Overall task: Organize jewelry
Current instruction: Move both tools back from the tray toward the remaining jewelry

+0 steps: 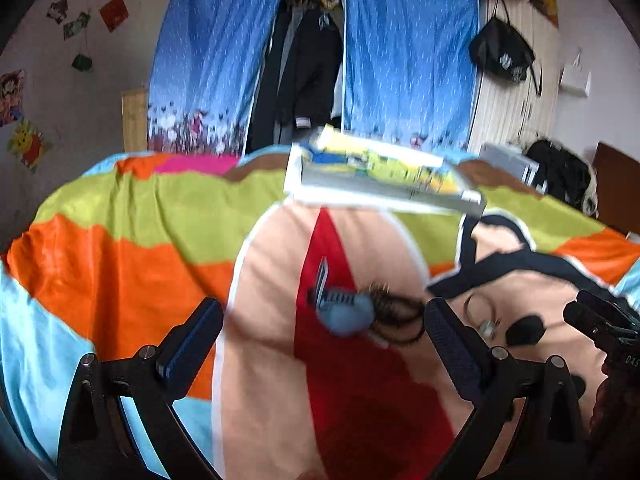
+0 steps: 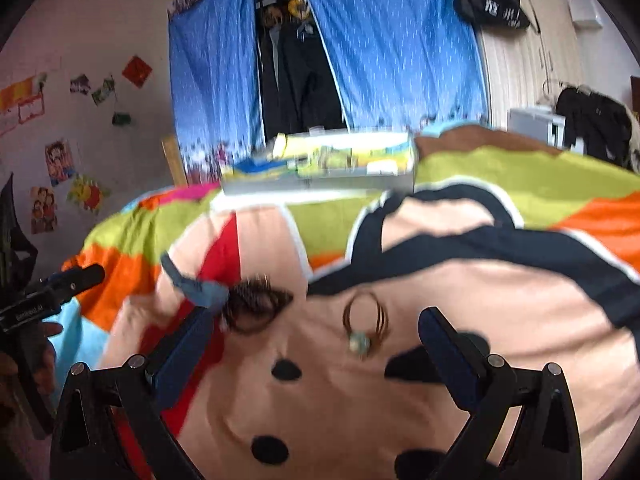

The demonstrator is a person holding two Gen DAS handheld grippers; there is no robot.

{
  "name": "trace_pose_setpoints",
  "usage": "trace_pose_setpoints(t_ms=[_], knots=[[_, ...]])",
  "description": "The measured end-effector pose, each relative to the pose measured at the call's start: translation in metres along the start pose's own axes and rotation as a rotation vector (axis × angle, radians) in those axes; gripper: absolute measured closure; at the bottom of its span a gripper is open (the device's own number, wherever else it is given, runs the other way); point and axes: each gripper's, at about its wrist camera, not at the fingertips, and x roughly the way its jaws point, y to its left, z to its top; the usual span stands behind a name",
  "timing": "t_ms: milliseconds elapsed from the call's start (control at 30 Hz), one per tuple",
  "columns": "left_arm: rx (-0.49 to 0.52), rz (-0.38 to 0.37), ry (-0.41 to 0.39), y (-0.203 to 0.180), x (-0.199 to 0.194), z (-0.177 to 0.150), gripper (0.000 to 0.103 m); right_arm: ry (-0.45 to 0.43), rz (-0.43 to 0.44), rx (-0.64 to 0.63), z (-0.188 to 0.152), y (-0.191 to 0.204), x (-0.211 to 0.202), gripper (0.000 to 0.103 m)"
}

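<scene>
Bangle set (image 2: 365, 322) (thin brown rings, pale green bead) flat on bedspread (image 2: 500, 312). Right claw (image 2: 320, 332) spread wide, empty. Left claw (image 1: 324, 316) likewise, straddling dark bracelets (image 1: 396, 316).

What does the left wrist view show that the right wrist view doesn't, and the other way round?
Only the left wrist view shows the open left tongs and, at its right edge, part of the right tongs. Only the right wrist view shows the open right tongs, two black dots on the bedspread, and two portrait posters. Both show the blue hair clip, dark hair tie, beaded bracelet, flat box and blue curtains.
</scene>
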Motion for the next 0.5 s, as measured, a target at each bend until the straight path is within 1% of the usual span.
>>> trace_pose_setpoints(t_ms=[100, 200, 367, 500], knots=[[-0.001, -0.001, 0.092, 0.001, 0.024, -0.009, 0.004, 0.08, -0.014, 0.013, -0.014, -0.003, 0.016, 0.0], [0.003, 0.015, 0.15, 0.003, 0.046, -0.015, 0.004, 0.139, -0.017, 0.035, -0.025, -0.008, 0.03, 0.0], [0.023, 0.034, 0.18, 0.01, 0.073, -0.015, 0.004, 0.202, -0.027, 0.076, -0.033, -0.02, 0.051, 0.0], [0.041, 0.031, 0.214, 0.015, 0.097, -0.018, 0.004, 0.235, 0.001, 0.134, -0.032, -0.033, 0.067, 0.0]])
